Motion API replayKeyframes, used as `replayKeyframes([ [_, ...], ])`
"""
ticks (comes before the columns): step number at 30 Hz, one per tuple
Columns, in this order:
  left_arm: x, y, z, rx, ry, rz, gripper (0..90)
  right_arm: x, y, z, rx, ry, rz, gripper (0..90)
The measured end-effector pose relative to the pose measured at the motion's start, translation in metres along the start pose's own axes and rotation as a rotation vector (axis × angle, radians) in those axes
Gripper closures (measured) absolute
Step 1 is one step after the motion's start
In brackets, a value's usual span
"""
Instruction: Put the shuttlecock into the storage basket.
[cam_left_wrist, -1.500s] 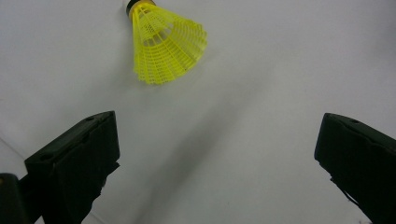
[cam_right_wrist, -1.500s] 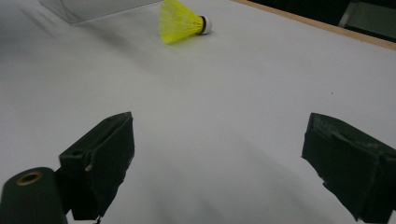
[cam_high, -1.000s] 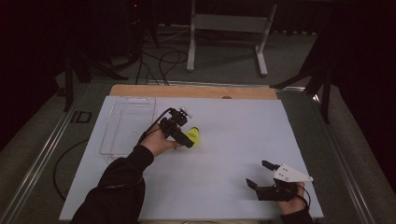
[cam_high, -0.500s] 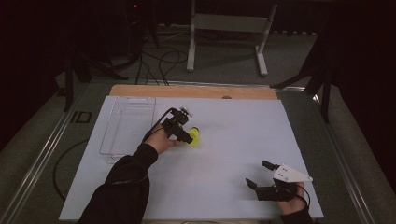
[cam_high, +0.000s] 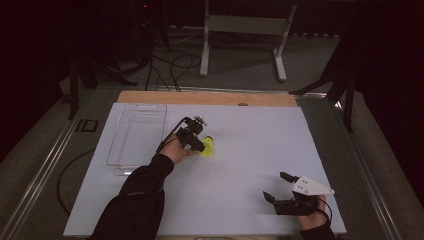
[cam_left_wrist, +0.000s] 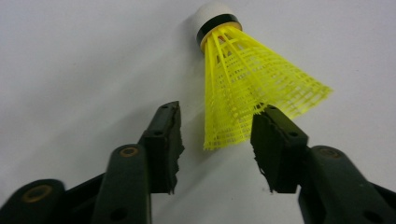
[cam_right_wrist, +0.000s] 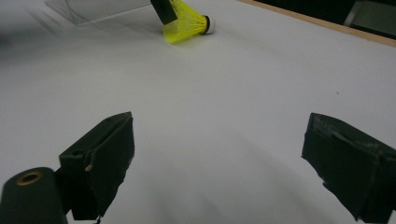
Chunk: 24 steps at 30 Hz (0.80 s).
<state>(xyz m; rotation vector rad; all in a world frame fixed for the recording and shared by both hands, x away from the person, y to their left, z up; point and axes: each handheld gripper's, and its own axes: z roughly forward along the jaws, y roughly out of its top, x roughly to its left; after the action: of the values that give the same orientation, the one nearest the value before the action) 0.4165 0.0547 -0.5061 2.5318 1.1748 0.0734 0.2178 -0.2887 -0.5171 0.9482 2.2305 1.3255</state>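
The left gripper (cam_left_wrist: 215, 140) has been closing around the skirt of the yellow shuttlecock (cam_left_wrist: 247, 88); one pad touches it, the other stands just clear. The clear tray (cam_high: 136, 137) lies left of it. Far right, the right gripper (cam_high: 281, 187) rests spread wide.

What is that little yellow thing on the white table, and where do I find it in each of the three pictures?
High view: the yellow shuttlecock lies mid-table at the left gripper, right of the clear tray.
Left gripper view: shuttlecock upper centre, skirt between the closing jaws, the right pad at its rim.
Right gripper view: shuttlecock at top, cork end pointing right.
Shared landmark: the white tabletop it lies on.
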Motion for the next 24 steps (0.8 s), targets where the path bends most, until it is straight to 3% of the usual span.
replayKeyframes([
  [4,0.000,0.002,0.003,0.002,-0.003,0.000,61.7,0.000,0.000,0.000,0.000,0.000,0.001,9.6],
  [6,-0.001,0.003,0.004,0.000,0.004,-0.007,71.4,0.000,0.000,0.000,0.003,0.001,0.001,9.6],
  [10,-0.001,0.005,0.005,0.007,0.003,-0.017,79.2,0.000,0.000,0.000,0.002,-0.002,0.002,9.5],
  [12,0.000,0.005,0.005,0.011,0.003,-0.023,87.4,0.000,0.000,0.000,0.001,-0.001,0.002,9.6],
  [24,-0.006,0.010,-0.005,0.009,-0.020,-0.017,90.0,0.000,0.000,0.000,0.003,-0.002,0.004,9.6],
])
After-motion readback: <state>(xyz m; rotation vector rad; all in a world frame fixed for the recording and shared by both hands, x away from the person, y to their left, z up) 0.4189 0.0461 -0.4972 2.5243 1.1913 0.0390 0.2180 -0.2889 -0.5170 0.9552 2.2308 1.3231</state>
